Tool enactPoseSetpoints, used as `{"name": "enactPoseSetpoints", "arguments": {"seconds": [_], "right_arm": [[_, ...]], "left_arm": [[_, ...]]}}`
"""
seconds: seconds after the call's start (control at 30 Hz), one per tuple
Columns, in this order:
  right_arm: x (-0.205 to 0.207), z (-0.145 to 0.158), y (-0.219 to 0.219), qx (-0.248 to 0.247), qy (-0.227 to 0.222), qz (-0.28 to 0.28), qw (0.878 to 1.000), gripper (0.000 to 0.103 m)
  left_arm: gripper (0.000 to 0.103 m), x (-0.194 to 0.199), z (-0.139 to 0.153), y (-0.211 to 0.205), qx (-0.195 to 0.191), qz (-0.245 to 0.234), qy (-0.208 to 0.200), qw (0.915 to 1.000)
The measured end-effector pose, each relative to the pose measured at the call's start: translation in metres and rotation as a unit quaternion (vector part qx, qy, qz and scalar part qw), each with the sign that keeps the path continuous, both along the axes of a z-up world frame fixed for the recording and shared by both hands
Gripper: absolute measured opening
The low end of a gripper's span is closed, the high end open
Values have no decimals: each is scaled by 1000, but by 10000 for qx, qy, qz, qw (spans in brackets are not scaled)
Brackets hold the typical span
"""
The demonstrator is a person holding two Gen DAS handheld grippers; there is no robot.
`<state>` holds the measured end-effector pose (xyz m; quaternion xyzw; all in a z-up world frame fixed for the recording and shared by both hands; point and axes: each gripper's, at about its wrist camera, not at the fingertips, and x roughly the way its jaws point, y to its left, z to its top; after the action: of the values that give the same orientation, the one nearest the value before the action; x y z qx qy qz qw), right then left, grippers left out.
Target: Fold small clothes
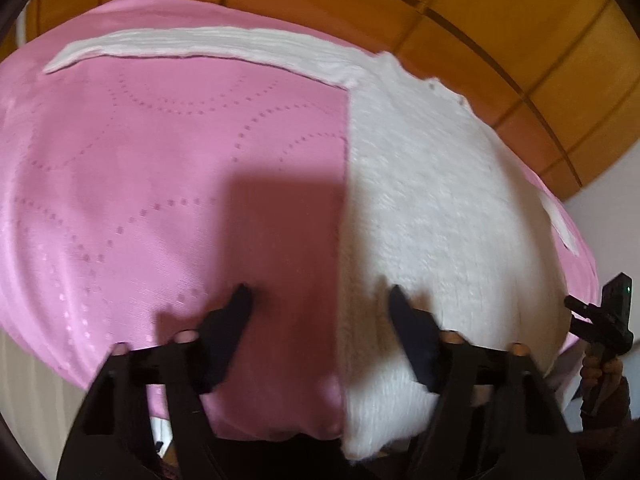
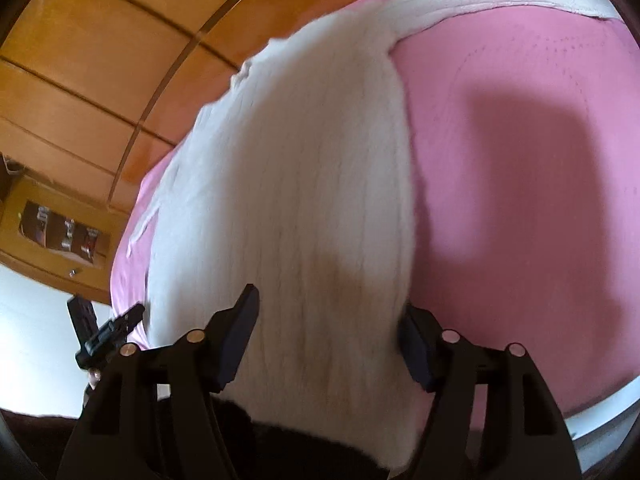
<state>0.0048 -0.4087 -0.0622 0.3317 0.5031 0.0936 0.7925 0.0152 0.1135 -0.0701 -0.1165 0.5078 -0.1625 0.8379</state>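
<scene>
- Two black two-finger grippers hung over the near edge of the bed, both angled down at the cloth, which suited a pickup along the hem closest to you.
- Your left gripper (image 1: 320, 300) stood with its jaws apart and nothing pinched; one finger was over bare sheet and the other over the garment's long edge, so the edge ran up between them, a placement that looked aimed at catching that border.
- Your right gripper (image 2: 328, 312) also had its jaws apart, straddling the near end of the garment without pressing on it as far as the blur allowed; I judged it was lined up to take the near hem.
- Beneath them lay the fluffy white knitted garment (image 1: 432, 208), spread flat with its body running away from you, which kept it smooth for folding.
- It rested on the pink quilted bedsheet with dotted circle stitching (image 1: 140, 152), a broad flat surface that gave room to fold sideways.
- Farther off, the long white sleeve (image 1: 208, 46) stretched across the sheet from the garment's far end, laid out straight, probably so it could be brought in over the body.
- Beyond the bed stood the orange-brown wooden panelled wall (image 1: 500, 20).
</scene>
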Motion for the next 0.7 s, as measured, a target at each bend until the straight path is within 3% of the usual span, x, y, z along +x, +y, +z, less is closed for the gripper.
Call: {"name": "enactPoseSetpoints", "arguments": {"seconds": [0.03,0.07,0.1,0.13,0.2,0.33,0.57,0.63,0.7], "right_arm": [[-1,-1,1,-8,41,1,10000,51],[0,-1,1,-69,70,29,9999,40],[-5,-1,6,-162,113,85,9998,21],[-2,-2,8,-233,159,116,9995,12],[7,4,11,-380,146,147,9991,11],[-13,19,12,-548,-43,230,9982,10],[-18,-12,8,-767,448,246,9957,10],[-12,-9,9,-839,432,302,9951,14],[-11,-1,7,-996,342,275,9941,32]], "left_arm": [[34,-1,-1,-1,-4,-77,14,10000],[26,-1,-2,-3,-49,-156,37,9999],[9,-4,-1,-3,-143,-274,54,9995],[4,-7,0,-5,-96,-338,22,9994],[2,-15,4,-10,114,-470,-134,9987],[1,-34,11,-3,32,-564,-194,9982],[1,-45,1,-2,61,-648,13,9979],[2,-44,7,-5,94,-766,-38,9970],[2,-38,14,1,16,-644,-67,9979]]}}
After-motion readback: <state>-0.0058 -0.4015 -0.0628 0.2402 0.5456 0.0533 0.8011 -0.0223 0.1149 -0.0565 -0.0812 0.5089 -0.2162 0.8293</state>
